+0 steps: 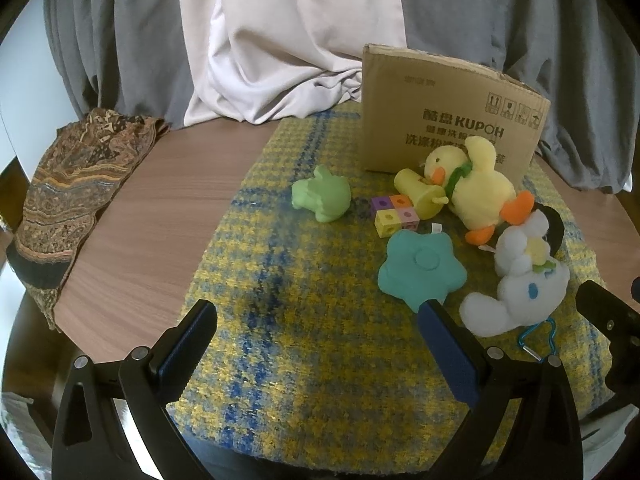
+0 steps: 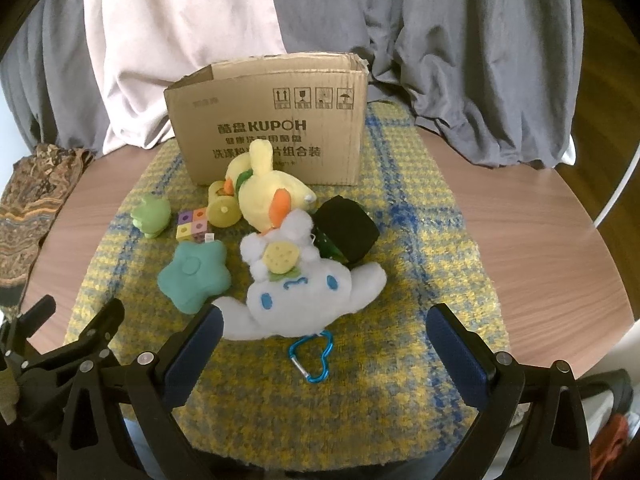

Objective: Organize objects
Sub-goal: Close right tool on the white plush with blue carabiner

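Note:
Toys lie on a yellow-blue woven mat (image 1: 304, 320) in front of an open cardboard box (image 1: 448, 120): a green toy (image 1: 322, 196), coloured cubes (image 1: 394, 212), a yellow cup (image 1: 420, 192), a yellow duck plush (image 1: 476, 184), a teal star cushion (image 1: 420, 268) and a white plush (image 1: 524, 280). My left gripper (image 1: 316, 320) is open and empty, its right finger next to the star. My right gripper (image 2: 324, 324) is open, just short of the white plush (image 2: 304, 292) with its blue carabiner (image 2: 312, 356). A black object (image 2: 348, 232) lies behind the plush.
The mat lies on a round wooden table (image 1: 160, 220). A patterned brown cloth (image 1: 72, 184) is draped over the left edge. Grey and white fabric (image 1: 280, 40) hangs behind the box. The left gripper also shows at the lower left of the right wrist view (image 2: 60, 344).

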Action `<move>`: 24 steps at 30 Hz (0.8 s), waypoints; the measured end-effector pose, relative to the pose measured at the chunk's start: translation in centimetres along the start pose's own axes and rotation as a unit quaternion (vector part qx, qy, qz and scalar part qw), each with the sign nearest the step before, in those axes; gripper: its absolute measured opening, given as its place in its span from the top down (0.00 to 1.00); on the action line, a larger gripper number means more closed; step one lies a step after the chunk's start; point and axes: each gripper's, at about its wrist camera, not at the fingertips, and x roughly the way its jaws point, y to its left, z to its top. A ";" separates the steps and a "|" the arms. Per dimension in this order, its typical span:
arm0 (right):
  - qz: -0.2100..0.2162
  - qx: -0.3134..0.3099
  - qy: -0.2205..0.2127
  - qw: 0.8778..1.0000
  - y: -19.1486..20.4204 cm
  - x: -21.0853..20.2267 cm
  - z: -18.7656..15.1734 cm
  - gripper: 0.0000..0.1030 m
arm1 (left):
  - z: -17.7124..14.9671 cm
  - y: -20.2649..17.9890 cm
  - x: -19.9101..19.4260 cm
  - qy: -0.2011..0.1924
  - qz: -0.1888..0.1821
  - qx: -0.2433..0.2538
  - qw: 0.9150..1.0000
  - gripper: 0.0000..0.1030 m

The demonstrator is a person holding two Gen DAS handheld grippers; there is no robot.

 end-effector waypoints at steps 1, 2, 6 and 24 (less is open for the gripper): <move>-0.001 -0.001 0.000 1.000 0.0 0.1 0.0 0.01 | 0.0 0.0 0.0 -0.001 0.003 0.002 1.000 0.01; -0.001 -0.001 -0.001 1.000 0.0 0.2 0.0 0.01 | 0.0 -0.1 0.1 -0.002 0.004 0.004 1.000 0.01; -0.001 0.001 0.002 1.000 0.0 0.6 0.1 0.01 | -0.1 0.0 0.7 0.005 0.003 0.005 1.000 0.01; -0.002 0.005 0.025 1.000 1.2 4.8 0.7 0.01 | 0.4 0.3 2.9 -0.008 -0.001 0.006 1.000 0.01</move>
